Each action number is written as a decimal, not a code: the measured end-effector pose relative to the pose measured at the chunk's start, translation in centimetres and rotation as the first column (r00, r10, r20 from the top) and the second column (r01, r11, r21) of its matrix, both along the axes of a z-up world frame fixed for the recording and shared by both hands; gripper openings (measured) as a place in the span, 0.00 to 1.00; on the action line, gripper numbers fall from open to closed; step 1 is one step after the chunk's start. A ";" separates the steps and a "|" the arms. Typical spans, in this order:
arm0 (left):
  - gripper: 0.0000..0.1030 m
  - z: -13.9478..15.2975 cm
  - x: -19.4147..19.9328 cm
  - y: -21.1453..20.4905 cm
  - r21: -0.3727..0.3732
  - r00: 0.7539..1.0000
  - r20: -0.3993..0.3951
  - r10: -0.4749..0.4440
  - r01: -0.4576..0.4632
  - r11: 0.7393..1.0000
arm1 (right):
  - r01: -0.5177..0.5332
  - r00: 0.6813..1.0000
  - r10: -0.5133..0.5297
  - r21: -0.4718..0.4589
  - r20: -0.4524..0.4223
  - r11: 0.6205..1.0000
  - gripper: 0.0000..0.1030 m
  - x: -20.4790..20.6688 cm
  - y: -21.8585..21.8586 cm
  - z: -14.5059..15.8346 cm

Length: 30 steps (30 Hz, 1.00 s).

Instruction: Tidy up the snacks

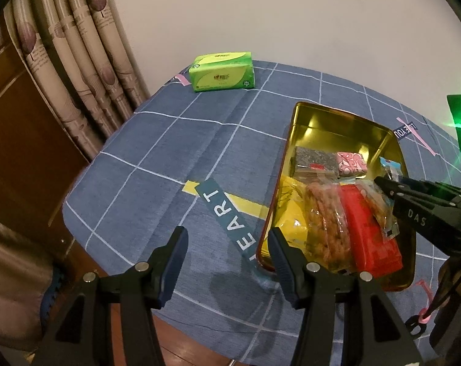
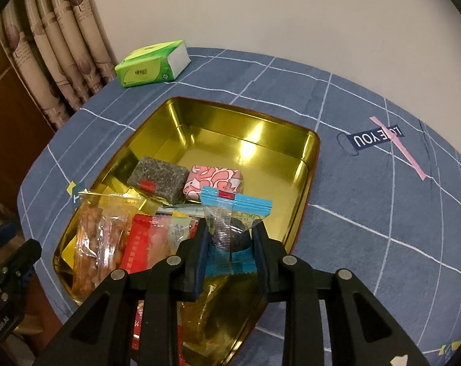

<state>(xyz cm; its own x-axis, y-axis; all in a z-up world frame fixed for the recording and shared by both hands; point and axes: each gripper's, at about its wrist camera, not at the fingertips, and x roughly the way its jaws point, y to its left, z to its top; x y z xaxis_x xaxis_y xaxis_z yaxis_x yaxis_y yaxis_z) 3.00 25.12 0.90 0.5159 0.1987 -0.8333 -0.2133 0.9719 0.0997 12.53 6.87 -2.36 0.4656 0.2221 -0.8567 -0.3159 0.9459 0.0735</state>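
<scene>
An open gold tin [image 2: 313, 158] on the blue checked tablecloth [image 2: 368, 213] holds several snacks: a grey block [image 2: 157, 177], a pink packet [image 2: 212, 180], a red packet [image 2: 136, 244] and a clear bag of brown pieces [image 2: 93, 238]. My right gripper [image 2: 230, 225] is shut on a blue-edged clear wrapper with a dark round sweet [image 2: 227, 210], held low over the tin's near right part. In the left wrist view the right gripper [image 1: 386, 184] reaches in over the tin [image 1: 294, 140]. My left gripper [image 1: 227, 231] stands open over bare cloth, just left of the tin.
A green tissue pack [image 1: 221, 71] lies at the table's far left corner. Patterned curtains [image 1: 78, 61] and a wooden panel stand beyond the table's left edge. Printed labels mark the cloth beside the tin.
</scene>
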 end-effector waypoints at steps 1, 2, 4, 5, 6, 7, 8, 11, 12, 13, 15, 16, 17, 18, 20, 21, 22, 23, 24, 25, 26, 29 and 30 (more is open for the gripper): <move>0.54 0.0 0.0 0.0 0.000 1.000 0.000 0.000 0.000 1.000 | 0.000 1.000 0.000 -0.001 0.000 1.000 0.26 0.0 0.0 0.0; 0.54 0.0 0.0 0.0 -0.002 1.000 0.000 0.000 0.000 1.000 | -0.001 1.000 0.001 -0.001 0.000 1.000 0.26 -0.1 0.1 0.0; 0.54 0.0 0.0 0.0 -0.007 1.000 -0.001 -0.004 0.004 1.000 | 0.001 1.000 -0.001 0.002 -0.003 1.000 0.26 -0.1 0.1 0.1; 0.54 0.0 0.0 0.0 -0.010 1.000 -0.002 -0.005 0.005 1.000 | 0.003 1.000 -0.003 0.004 -0.004 1.000 0.26 -0.1 0.1 0.1; 0.54 0.0 0.0 0.0 -0.013 1.000 -0.003 -0.008 0.008 1.000 | 0.004 1.000 -0.004 0.005 -0.003 1.000 0.26 -0.1 0.0 0.1; 0.54 0.0 0.1 -0.1 -0.014 1.000 -0.005 -0.012 0.012 1.000 | 0.004 1.000 -0.004 0.004 -0.003 1.000 0.27 -0.2 0.0 0.1; 0.54 -0.1 0.1 -0.1 -0.013 1.000 -0.007 -0.015 0.014 1.000 | 0.003 1.000 -0.003 0.003 -0.004 1.000 0.28 -0.2 -0.1 0.1; 0.54 -0.1 0.0 -0.4 -0.009 1.000 -0.007 -0.022 0.022 1.000 | 0.009 1.000 -0.009 0.005 -0.003 1.000 0.32 -0.4 -0.2 0.1; 0.54 -0.1 0.0 -0.5 -0.006 1.000 -0.007 -0.025 0.025 1.000 | 0.012 1.000 -0.012 0.005 -0.002 1.000 0.33 -0.4 -0.3 0.1; 0.54 0.0 0.0 -0.6 -0.005 1.000 -0.007 -0.025 0.025 1.000 | 0.013 1.000 -0.013 0.006 -0.002 1.000 0.34 -0.4 -0.3 0.2; 0.54 -0.1 -0.1 -0.7 -0.003 1.000 -0.008 -0.027 0.027 1.000 | 0.016 1.000 -0.016 0.016 -0.001 1.000 0.36 -0.6 -0.4 0.4; 0.54 -0.1 -0.1 -0.7 -0.002 1.000 -0.010 -0.027 0.027 1.000 | 0.018 1.000 -0.018 0.021 0.001 1.000 0.38 -0.7 -0.5 0.5; 0.54 -0.1 -0.1 -0.7 -0.003 1.000 -0.011 -0.027 0.027 1.000 | 0.021 1.000 -0.021 0.024 0.006 0.999 0.43 -0.9 -0.7 0.7; 0.54 -0.1 -0.1 -0.7 -0.005 1.000 -0.011 -0.028 0.028 1.000 | 0.026 1.000 -0.026 0.025 0.012 0.999 0.45 -1.1 -0.8 1.0; 0.54 -0.1 -0.1 -0.8 -0.004 0.999 -0.012 -0.030 0.030 1.000 | 0.031 0.999 -0.032 0.036 0.027 0.999 0.52 -1.6 -1.1 1.5; 0.54 -0.2 -0.1 -0.9 -0.003 0.999 -0.014 -0.031 0.031 1.000 | 0.035 0.999 -0.036 0.037 0.034 0.999 0.55 -1.9 -1.3 1.8; 0.54 -0.2 -0.1 -0.9 -0.004 0.999 -0.015 -0.034 0.034 0.999 | 0.039 0.998 -0.040 0.036 0.043 0.999 0.61 -2.3 -1.4 2.2; 0.54 -0.2 -0.1 -1.0 -0.004 0.999 -0.016 -0.036 0.036 0.999 | 0.044 0.997 -0.046 0.037 0.057 0.998 0.65 -2.8 -1.6 2.6; 0.54 -0.2 -0.1 -1.1 -0.001 0.999 -0.016 -0.037 0.037 0.999 | 0.045 0.997 -0.047 0.041 0.064 0.998 0.68 -3.2 -1.7 2.9; 0.54 -0.2 -0.2 -1.2 0.002 0.999 -0.017 -0.039 0.039 0.999 | 0.043 0.996 -0.046 0.043 0.071 0.998 0.69 -3.5 -1.8 3.2; 0.54 -0.2 -0.2 -1.3 0.003 0.999 -0.018 -0.043 0.043 0.999 | 0.042 0.996 -0.045 0.041 0.076 0.998 0.72 -4.0 -1.9 3.4; 0.54 -0.2 -0.3 -1.6 0.011 0.999 -0.018 -0.048 0.048 0.999 | 0.053 0.994 -0.056 0.033 0.091 0.998 0.85 -5.3 -2.2 4.1; 0.54 -0.2 -0.4 -1.7 0.014 0.999 -0.017 -0.049 0.049 0.999 | 0.055 0.994 -0.058 0.035 0.088 0.998 0.89 -5.6 -2.3 4.2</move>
<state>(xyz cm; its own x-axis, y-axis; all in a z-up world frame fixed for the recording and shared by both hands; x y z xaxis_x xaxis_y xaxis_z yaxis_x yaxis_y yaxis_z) 2.65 23.44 0.74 0.5111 0.1859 -0.8392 -0.1636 0.9795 0.1174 6.89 4.58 1.84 0.5523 0.2209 -0.8038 -0.2691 0.9599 0.0788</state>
